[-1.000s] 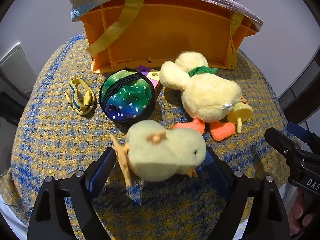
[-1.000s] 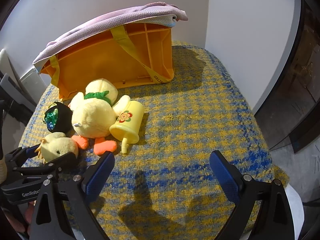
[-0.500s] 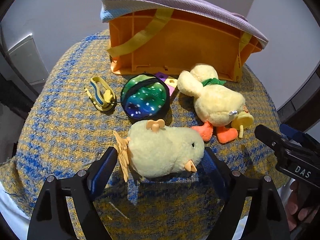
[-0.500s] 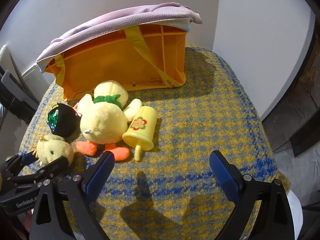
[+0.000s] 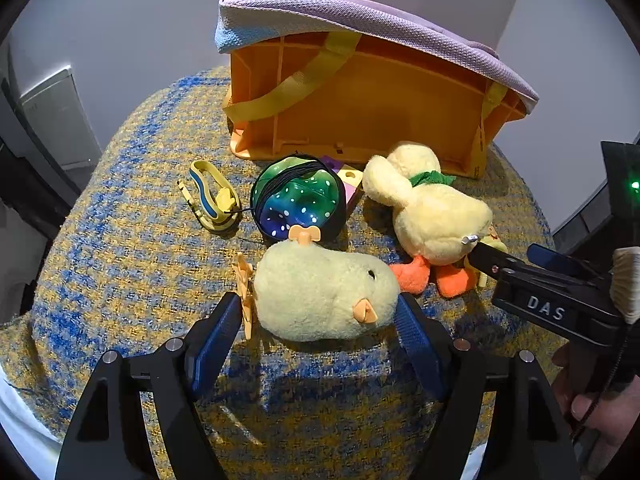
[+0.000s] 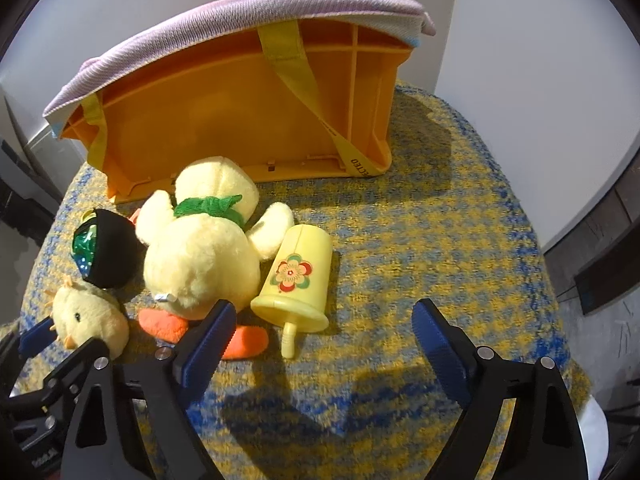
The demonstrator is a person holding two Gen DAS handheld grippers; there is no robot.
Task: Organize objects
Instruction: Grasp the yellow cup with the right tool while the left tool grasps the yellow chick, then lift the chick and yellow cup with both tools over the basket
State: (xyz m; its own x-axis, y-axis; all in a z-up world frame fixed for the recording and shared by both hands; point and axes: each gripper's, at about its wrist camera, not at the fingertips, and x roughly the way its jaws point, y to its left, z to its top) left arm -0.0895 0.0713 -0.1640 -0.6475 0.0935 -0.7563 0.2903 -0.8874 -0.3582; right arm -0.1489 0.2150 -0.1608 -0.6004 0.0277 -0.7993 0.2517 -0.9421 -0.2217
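Left wrist view: the left gripper [image 5: 320,320] is clamped on the chick [image 5: 324,296] across its plush body, over the blanket [image 5: 120,240] — soft, light, best squeezed mid-body. Right wrist view: the right gripper [image 6: 320,336] gapes empty near the cup [image 6: 298,276] — rigid, smooth, likely to roll.

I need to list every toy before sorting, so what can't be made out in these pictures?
- Orange bin's inside: both views, hidden by the purple cloth.
- Purple and pink block: left wrist view, mostly behind the sequin ball.
- Yellow cup: left wrist view, behind the big duck and the right gripper.
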